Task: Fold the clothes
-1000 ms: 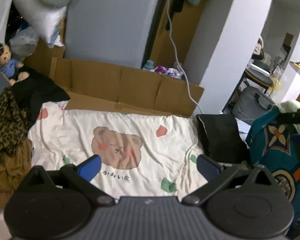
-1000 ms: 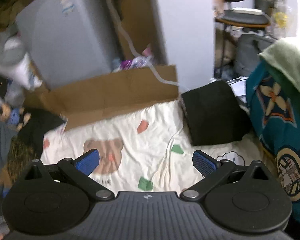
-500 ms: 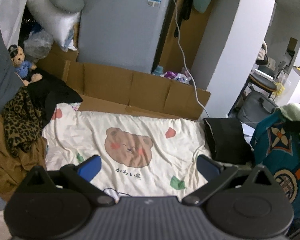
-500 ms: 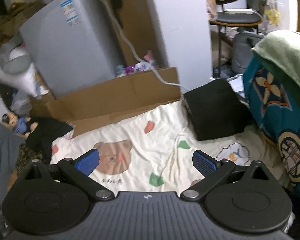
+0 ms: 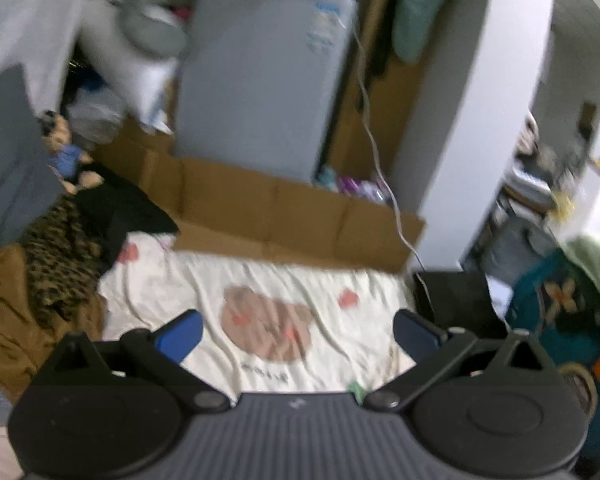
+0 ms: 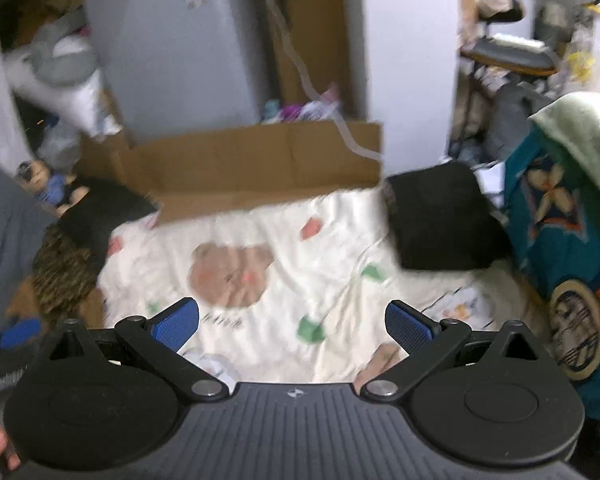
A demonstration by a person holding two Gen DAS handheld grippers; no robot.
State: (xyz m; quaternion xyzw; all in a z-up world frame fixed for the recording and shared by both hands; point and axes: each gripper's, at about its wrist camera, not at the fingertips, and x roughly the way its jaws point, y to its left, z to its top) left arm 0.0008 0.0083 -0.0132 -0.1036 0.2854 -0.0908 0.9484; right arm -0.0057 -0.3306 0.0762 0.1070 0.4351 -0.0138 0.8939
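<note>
Both frames motion-blurred. Left gripper (image 5: 298, 334) jaws spread wide, nothing between them, held above the cream sheet (image 5: 204, 280); right gripper (image 6: 292, 324) same, wide and empty.

Left to right in the left wrist view: brown garment (image 5: 8, 320) with a leopard-print piece (image 5: 56, 256) on top of it, then a black garment (image 5: 120, 208) spilling over the sheet's left corner (that edge is crowded, clothes touch the sheet). Small teddy (image 5: 66, 152) behind the pile.

Centre: sheet lies flat but wrinkled, bear print (image 5: 268, 332) roughly mid-sheet, no clothing on the middle area, so that's the open room. Far edge of the sheet butts against a cardboard wall (image 5: 292, 208); grey appliance (image 5: 260, 80) stands behind it, white cable (image 5: 374, 148) hanging down over the cardboard.

Right: folded black item (image 6: 440, 216) sits on the sheet's far right corner, just beside a teal patterned cloth (image 6: 556, 216) with a pale green cloth (image 6: 580, 136) draped on top. Right edge is tight too.

Near edge of the sheet is hidden by the gripper bodies
</note>
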